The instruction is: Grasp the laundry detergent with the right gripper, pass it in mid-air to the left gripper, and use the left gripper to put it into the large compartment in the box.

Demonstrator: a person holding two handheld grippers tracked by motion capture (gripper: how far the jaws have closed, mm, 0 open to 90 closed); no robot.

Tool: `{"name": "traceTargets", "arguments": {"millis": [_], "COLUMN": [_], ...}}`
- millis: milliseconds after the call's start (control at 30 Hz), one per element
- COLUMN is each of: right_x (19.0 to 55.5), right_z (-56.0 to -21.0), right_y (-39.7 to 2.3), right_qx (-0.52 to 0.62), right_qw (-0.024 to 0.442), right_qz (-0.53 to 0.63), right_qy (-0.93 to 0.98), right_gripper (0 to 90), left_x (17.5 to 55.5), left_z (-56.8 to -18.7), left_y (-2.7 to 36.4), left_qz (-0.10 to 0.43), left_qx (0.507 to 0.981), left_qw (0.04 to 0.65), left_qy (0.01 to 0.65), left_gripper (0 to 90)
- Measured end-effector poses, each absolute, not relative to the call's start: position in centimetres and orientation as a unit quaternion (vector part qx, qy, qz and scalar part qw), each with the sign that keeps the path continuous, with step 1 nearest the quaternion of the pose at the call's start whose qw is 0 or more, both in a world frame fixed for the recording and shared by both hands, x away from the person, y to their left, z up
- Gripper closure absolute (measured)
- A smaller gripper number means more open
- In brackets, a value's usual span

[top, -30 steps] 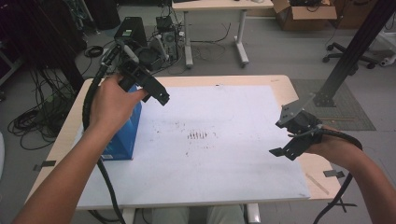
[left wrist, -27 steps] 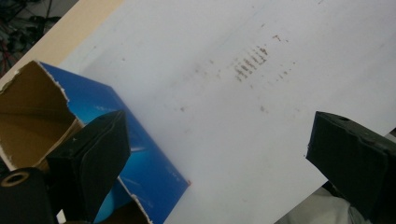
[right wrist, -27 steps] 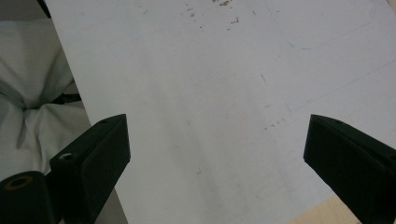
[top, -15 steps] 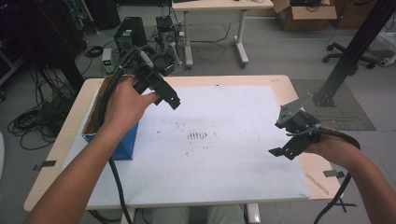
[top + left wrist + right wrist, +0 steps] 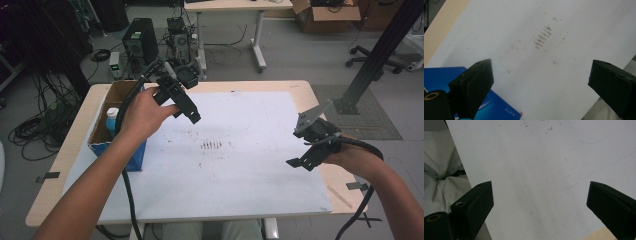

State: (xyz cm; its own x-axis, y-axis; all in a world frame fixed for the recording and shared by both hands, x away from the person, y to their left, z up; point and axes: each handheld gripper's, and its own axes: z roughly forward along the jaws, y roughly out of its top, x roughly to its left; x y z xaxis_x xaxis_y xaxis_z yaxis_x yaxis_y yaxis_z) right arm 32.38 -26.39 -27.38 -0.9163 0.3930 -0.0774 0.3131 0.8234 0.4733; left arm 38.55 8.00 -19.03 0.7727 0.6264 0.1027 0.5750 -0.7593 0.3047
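My left gripper (image 5: 186, 106) hangs in a hand above the white sheet (image 5: 235, 150), just right of an open blue box (image 5: 116, 131). Its jaws stand wide open with nothing between them. In the left gripper view the left gripper (image 5: 541, 67) looks down on brown smudges (image 5: 541, 37), with the blue box's side (image 5: 491, 105) at the lower left. My right gripper (image 5: 301, 148) is held low over the sheet's right edge, open and empty. The right gripper (image 5: 539, 186) frames bare white sheet (image 5: 536, 165) in its own view.
Inside the box stands a bottle with a blue cap (image 5: 112, 117). The wooden table (image 5: 75, 130) shows around the sheet. Behind the table are computer cases (image 5: 140, 42), cables and another desk. The person's clothing (image 5: 439, 172) lies past the sheet's near edge.
The left hand has carried its gripper right and forward, off the box and over the sheet, uncovering the box's inside. The right gripper has stayed put.
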Motion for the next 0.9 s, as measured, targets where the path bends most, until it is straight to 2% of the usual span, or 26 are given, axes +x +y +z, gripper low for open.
{"name": "traceTargets", "arguments": {"millis": [900], "right_x": [32.3], "right_z": [-27.5], "right_y": [-26.5], "right_qx": [0.189], "right_qw": [0.087], "right_qz": [0.232], "right_qy": [0.950], "right_gripper": [6.7], "left_x": [38.5], "left_z": [-20.9], "left_y": [4.6], "left_qz": [0.086], "left_qx": [0.959], "left_qw": [0.119], "left_qy": [0.242], "left_gripper": [6.4]}}
